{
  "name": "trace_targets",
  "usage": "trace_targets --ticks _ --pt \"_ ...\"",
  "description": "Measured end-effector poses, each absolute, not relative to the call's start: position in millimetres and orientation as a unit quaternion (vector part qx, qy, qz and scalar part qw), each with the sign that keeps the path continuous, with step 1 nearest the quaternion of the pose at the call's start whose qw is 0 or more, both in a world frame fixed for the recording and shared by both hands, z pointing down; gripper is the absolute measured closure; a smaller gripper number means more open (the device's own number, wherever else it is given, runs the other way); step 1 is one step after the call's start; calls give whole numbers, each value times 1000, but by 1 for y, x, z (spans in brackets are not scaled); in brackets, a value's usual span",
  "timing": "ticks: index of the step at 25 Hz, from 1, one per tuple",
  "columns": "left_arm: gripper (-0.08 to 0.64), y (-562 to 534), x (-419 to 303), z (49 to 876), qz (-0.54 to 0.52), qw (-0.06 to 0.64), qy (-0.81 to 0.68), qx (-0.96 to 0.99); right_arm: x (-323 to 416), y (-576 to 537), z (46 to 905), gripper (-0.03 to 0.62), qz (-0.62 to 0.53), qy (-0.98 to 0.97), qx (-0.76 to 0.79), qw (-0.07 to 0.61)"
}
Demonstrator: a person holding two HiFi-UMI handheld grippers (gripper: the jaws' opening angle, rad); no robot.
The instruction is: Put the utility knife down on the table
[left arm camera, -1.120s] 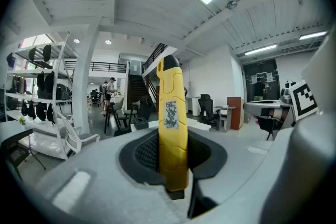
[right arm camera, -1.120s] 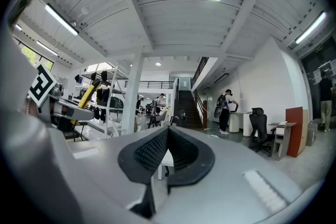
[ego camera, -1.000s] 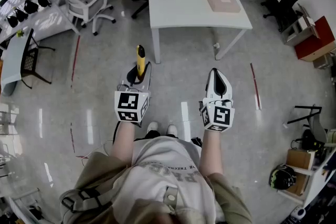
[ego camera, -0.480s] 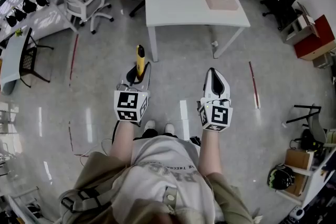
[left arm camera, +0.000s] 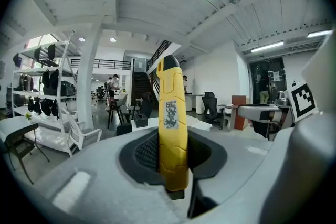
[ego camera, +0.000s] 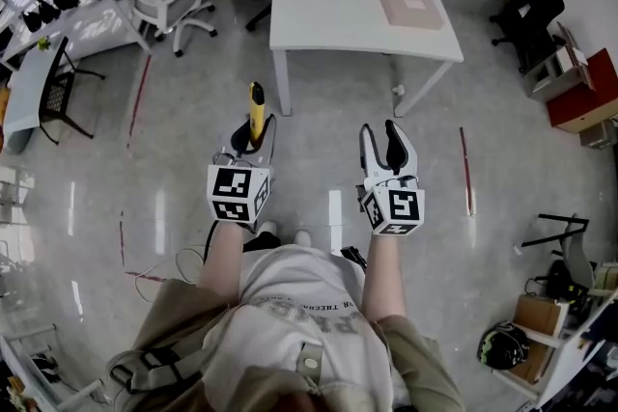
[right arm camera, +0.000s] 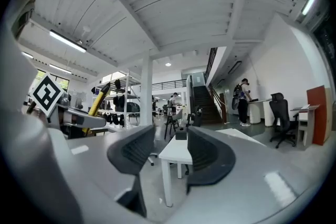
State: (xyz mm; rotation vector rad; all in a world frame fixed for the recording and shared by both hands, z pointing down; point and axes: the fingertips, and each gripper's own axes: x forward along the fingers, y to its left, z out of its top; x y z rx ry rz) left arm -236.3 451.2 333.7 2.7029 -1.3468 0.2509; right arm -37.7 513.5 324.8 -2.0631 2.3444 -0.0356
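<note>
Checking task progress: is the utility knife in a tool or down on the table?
In a tool: the left tool is shut on the utility knife; the table stands ahead, apart from it.

The pads (left arm camera: pixel 143 157) of the left gripper (left arm camera: pixel 173 153) hide the butt of the knife (left arm camera: pixel 172 113); its label (left arm camera: pixel 170 114) (dark on grey) is unreadably blurred. Head view, 3 o'clock: a red cabinet (ego camera: pixel 587 94) is cut off.

The utility knife (left arm camera: pixel 172 131) has a yellow plastic body, smooth with a slight sheen, and a pale label (left arm camera: pixel 170 114) that looks like paper. The left gripper (ego camera: pixel 257 128) has a matt grey plastic shell; its ribbed pads (left arm camera: pixel 146 152) are dull black and rubbery. The floor (ego camera: pixel 174 236) is glossy, mirroring lights. The table (ego camera: pixel 333 10) top is smooth matt white
</note>
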Motion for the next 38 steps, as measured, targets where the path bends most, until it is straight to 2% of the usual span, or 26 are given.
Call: trace_targets --ticks 1,5,17,38 --pt "479 452 -237 335 83 56 -446 889 -39 512 326 408 -12 757 -653 7" --pt "479 455 -235 339 89 56 -451 886 -37 508 330 387 -16 762 -647 9" --pt "479 406 -241 357 101 70 -447 886 -34 463 351 383 -38 750 -661 4" --pt "479 184 -210 353 82 60 -349 931 -27 288 347 383 -33 684 -729 10"
